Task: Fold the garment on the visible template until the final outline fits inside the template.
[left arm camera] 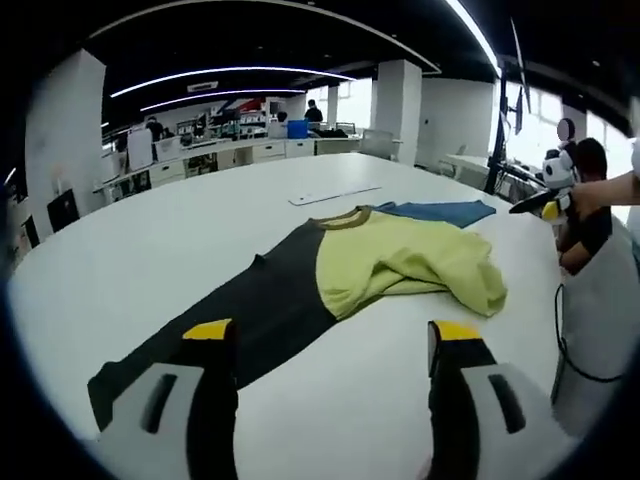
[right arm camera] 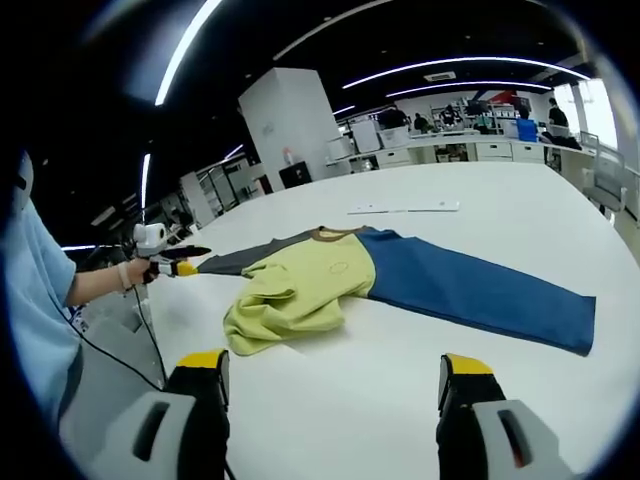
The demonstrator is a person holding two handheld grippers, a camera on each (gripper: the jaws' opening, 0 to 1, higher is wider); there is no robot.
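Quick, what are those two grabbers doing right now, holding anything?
Left gripper: open, holding nothing, above the table near the shirt.
Right gripper: open, holding nothing.

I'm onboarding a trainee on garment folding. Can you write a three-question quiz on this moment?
1. True or false: the left gripper is clamped on the garment.
2. The sleeve stretched flat in the right gripper view is: A) blue B) red C) white
3. Fill in: the garment's bunched-up middle part is ____ in colour.

Key: 1 false, its jaws stand open above the white table, as do those of the right gripper. 2 A. 3 yellow-green.
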